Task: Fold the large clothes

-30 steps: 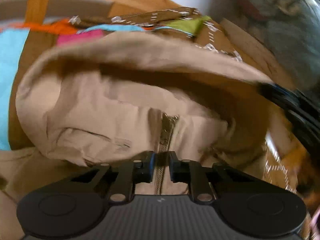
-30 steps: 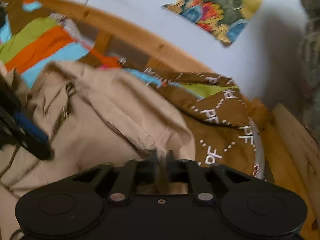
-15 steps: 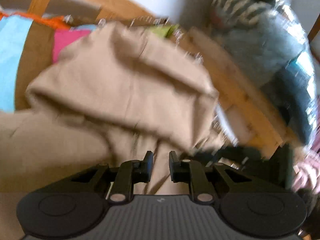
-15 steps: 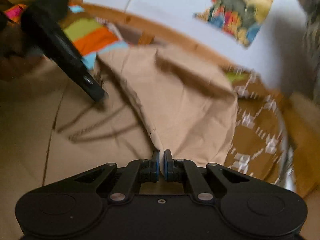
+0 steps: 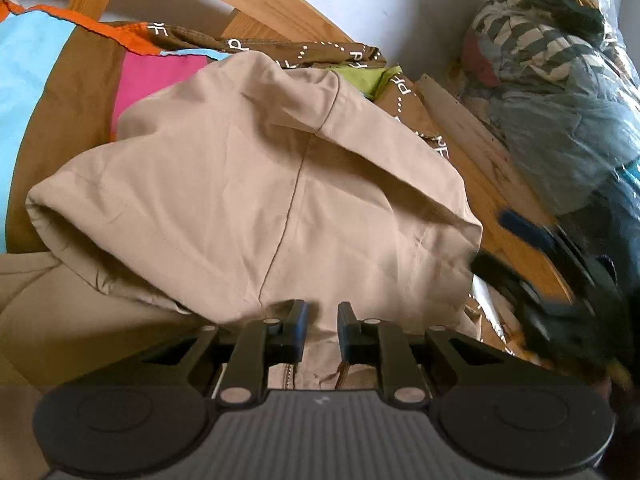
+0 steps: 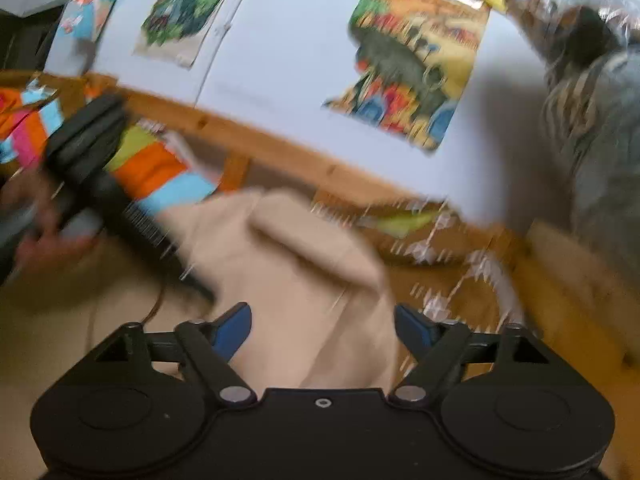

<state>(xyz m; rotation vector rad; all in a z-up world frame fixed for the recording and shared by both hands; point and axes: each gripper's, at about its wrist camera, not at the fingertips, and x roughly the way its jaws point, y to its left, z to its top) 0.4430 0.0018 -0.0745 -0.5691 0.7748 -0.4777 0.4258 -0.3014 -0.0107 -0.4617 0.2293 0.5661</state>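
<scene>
A large beige hooded jacket point(image 5: 256, 200) lies on a colourful bed cover, its hood folded down over the body, seam up. My left gripper point(image 5: 322, 322) sits low over the jacket at the hood's near edge, jaws a small gap apart with nothing between them; a zipper end shows below. My right gripper point(image 6: 322, 326) is wide open and empty above the hood's right edge point(image 6: 320, 272). The right gripper shows blurred at the right of the left wrist view point(image 5: 560, 280). The left gripper shows at the left of the right wrist view point(image 6: 104, 184).
A brown patchwork bed cover point(image 5: 48, 92) with blue, pink and orange panels lies under the jacket. A wooden bed frame point(image 5: 480, 152) curves behind and to the right. A plastic-wrapped bundle of clothes point(image 5: 560, 80) stands at the right. Posters point(image 6: 412, 68) hang on the white wall.
The hood was folded down over the jacket body. My right gripper has let go of the fabric and opened wide, pulling back. My left gripper has opened slightly and released it.
</scene>
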